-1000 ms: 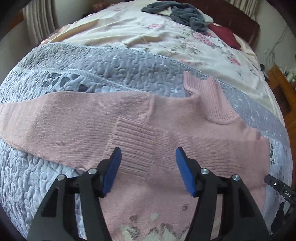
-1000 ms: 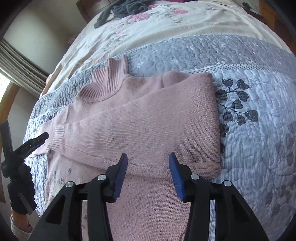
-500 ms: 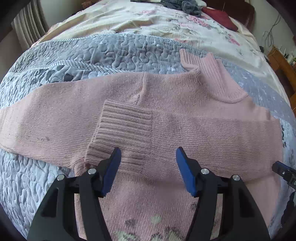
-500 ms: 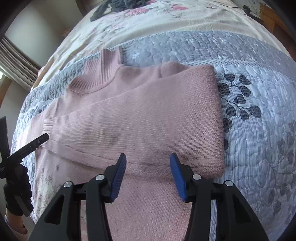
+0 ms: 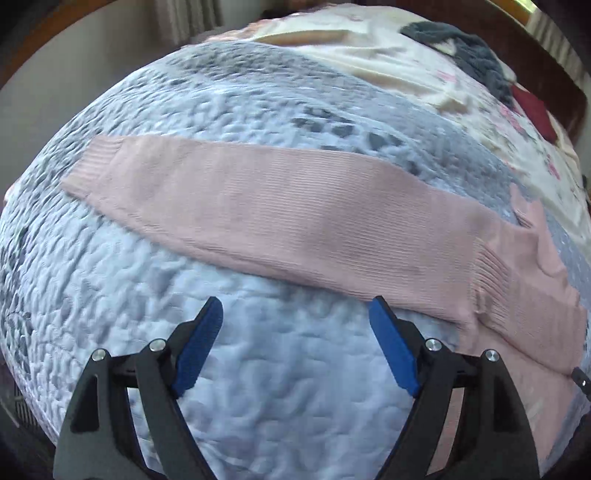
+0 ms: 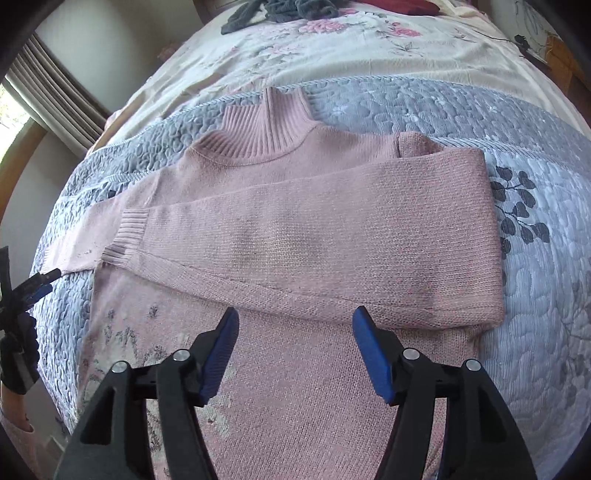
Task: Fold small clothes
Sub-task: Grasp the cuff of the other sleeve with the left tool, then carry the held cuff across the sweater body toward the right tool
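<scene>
Between my left gripper's (image 5: 295, 314) blue pads (image 5: 197, 350) nothing is sitting but bare quilt (image 5: 288, 387); the jaws are standing wide apart, hanging just short of the near edge of the outstretched sleeve (image 5: 258, 206); that sleeve is lying flat across the pale blue quilt, running from its ribbed cuff (image 5: 90, 164) at my far left toward the body of the pink sweater (image 5: 517, 295) at my right, where a second ribbed cuff (image 5: 487, 273) is resting on top.

My right gripper (image 6: 293, 323) is likewise gaping, empty, its blue pads (image 6: 373, 358) hovering over the lower front of the pink sweater; just beyond the tips the folded sleeve (image 6: 332, 236) is lying across the chest, its fold at the right edge and its cuff reaching the left side; above that the ribbed turtleneck collar (image 6: 266, 129) is pointing away from me; a faint pale pattern (image 6: 155, 332) is showing on the knit near my left pad.

Farther out, the quilt's grey leaf print (image 6: 517, 210) is showing beside the sweater; beyond the quilt a cream floral bedspread (image 6: 332, 48) is covering the rest of the bed, with a dark grey garment (image 6: 280, 9) bunched at its far end; at the left rim of my right view, the tip of my other gripper is showing just beside the outstretched sleeve.
</scene>
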`<state>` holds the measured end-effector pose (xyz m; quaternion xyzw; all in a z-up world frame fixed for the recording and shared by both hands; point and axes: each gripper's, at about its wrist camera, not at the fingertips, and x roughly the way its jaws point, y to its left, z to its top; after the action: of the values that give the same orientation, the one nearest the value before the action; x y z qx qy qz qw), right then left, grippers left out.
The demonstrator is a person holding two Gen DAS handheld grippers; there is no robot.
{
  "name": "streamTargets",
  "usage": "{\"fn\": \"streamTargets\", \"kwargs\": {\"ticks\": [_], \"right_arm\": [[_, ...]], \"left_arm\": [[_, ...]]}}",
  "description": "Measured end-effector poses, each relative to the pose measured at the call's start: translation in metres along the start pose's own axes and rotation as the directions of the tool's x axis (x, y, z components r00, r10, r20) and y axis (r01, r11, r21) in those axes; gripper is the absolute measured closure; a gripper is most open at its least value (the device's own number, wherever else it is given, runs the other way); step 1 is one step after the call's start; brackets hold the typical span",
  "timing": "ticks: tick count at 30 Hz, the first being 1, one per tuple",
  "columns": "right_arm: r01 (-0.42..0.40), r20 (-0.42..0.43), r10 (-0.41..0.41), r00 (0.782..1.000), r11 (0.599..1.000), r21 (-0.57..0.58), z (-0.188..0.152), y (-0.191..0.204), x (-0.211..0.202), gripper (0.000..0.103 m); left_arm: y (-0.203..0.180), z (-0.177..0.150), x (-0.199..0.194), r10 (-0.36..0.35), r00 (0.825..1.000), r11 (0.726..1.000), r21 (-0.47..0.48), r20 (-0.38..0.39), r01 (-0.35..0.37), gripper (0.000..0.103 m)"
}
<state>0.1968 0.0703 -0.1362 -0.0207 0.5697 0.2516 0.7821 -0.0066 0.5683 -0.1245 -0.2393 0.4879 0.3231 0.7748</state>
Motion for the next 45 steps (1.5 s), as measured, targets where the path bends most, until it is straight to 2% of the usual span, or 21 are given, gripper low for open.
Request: {"fn": "streamTargets", "kwargs": {"ticks": [3, 8, 11, 18, 21, 23, 24, 25, 28, 35, 39, 41, 43, 45], "right_arm": [[0.0, -0.002, 0.0, 1.0, 1.0, 0.001, 0.002, 0.003, 0.006, 0.039], [0.009, -0.018, -0.009, 1.0, 1.0, 0.004, 0.003, 0.009, 0.022, 0.039], [0.022, -0.026, -0.021, 0.999, 1.0, 0.001, 0.002, 0.01, 0.029, 0.039], [0.044, -0.026, -0.044, 0.999, 0.999, -0.024, 0.004, 0.012, 0.035, 0.039], [0.056, -0.027, -0.057, 0.998, 0.998, -0.033, 0.005, 0.014, 0.037, 0.038], [0.063, -0.025, -0.064, 0.998, 0.997, -0.041, 0.004, 0.015, 0.037, 0.037], [0.065, -0.025, -0.066, 0.997, 0.997, -0.043, 0.005, 0.016, 0.039, 0.037], [0.067, -0.025, -0.068, 0.997, 0.997, -0.045, 0.005, 0.016, 0.039, 0.037], [0.067, -0.024, -0.068, 0.997, 0.997, -0.047, 0.005, 0.017, 0.04, 0.037], [0.038, -0.018, -0.039, 0.999, 0.999, -0.031, 0.005, 0.012, 0.033, 0.038], [0.039, -0.002, -0.039, 0.999, 0.999, -0.016, 0.004, 0.009, 0.025, 0.038], [0.048, 0.008, -0.048, 0.999, 0.999, -0.009, 0.003, 0.006, 0.02, 0.034], [0.059, 0.025, -0.059, 0.998, 0.998, -0.003, 0.003, 0.003, 0.015, 0.027], [0.059, 0.032, -0.059, 0.998, 0.998, 0.003, 0.002, 0.0, 0.011, 0.026]], "left_arm": [[0.061, 0.014, 0.004, 0.024, 1.0, 0.99, -0.139, 0.001, -0.023, 0.025], [0.122, 0.039, 0.021, -0.058, 0.998, 0.943, -0.328, 0.01, 0.058, 0.025], [0.142, 0.054, 0.033, -0.101, 0.994, 0.908, -0.403, 0.045, 0.111, 0.025], [0.159, 0.081, 0.051, -0.153, 0.981, 0.857, -0.477, 0.123, 0.193, 0.026], [0.164, 0.088, 0.054, -0.139, 0.98, 0.857, -0.479, 0.14, 0.19, 0.04], [0.169, 0.091, 0.054, -0.111, 0.983, 0.855, -0.49, 0.143, 0.168, 0.055], [0.17, 0.091, 0.054, -0.092, 0.985, 0.858, -0.49, 0.143, 0.151, 0.068], [0.171, 0.092, 0.054, -0.079, 0.987, 0.863, -0.485, 0.142, 0.139, 0.076], [0.171, 0.094, 0.052, -0.077, 0.986, 0.879, -0.457, 0.146, 0.136, 0.091], [0.141, 0.094, 0.022, -0.079, 0.975, 0.918, -0.366, 0.21, 0.153, 0.094], [0.095, 0.092, -0.009, -0.155, 0.953, 0.943, -0.248, 0.26, 0.221, 0.094], [0.062, 0.089, -0.025, -0.2, 0.94, 0.954, -0.166, 0.275, 0.251, 0.094], [0.027, 0.083, -0.039, -0.255, 0.927, 0.954, -0.087, 0.275, 0.288, 0.094], [-0.01, 0.076, -0.051, -0.317, 0.909, 0.942, -0.017, 0.272, 0.334, 0.094]]}}
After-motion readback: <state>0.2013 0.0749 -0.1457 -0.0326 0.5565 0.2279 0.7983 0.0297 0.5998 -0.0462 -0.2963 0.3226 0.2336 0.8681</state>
